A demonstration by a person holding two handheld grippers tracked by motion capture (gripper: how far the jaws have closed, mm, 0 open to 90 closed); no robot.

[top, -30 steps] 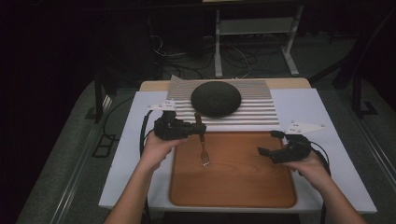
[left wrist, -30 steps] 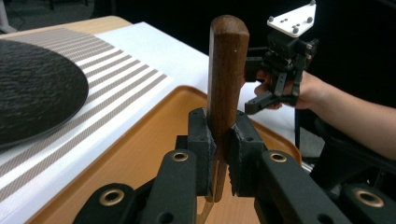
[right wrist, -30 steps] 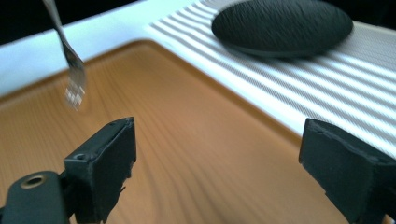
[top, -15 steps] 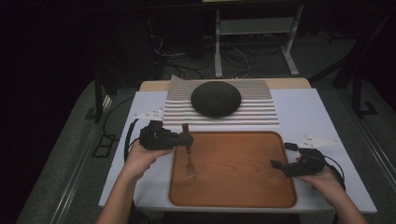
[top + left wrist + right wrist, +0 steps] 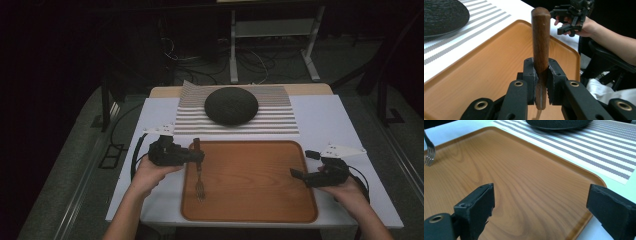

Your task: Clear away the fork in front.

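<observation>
At the left, my left gripper (image 5: 199, 156) has its jaws clamped on the wooden handle of the fork (image 5: 199, 186), held near the tray's (image 5: 250, 212) left edge, tines down and touching or just above the wood. I judge the fork nearly placed; release remains. It has a dark brown handle, rounded at the end, and bright metal tines. At the right, my right gripper (image 5: 299, 165) hangs over the tray's right edge, jaws wide apart, holding nothing.
</observation>
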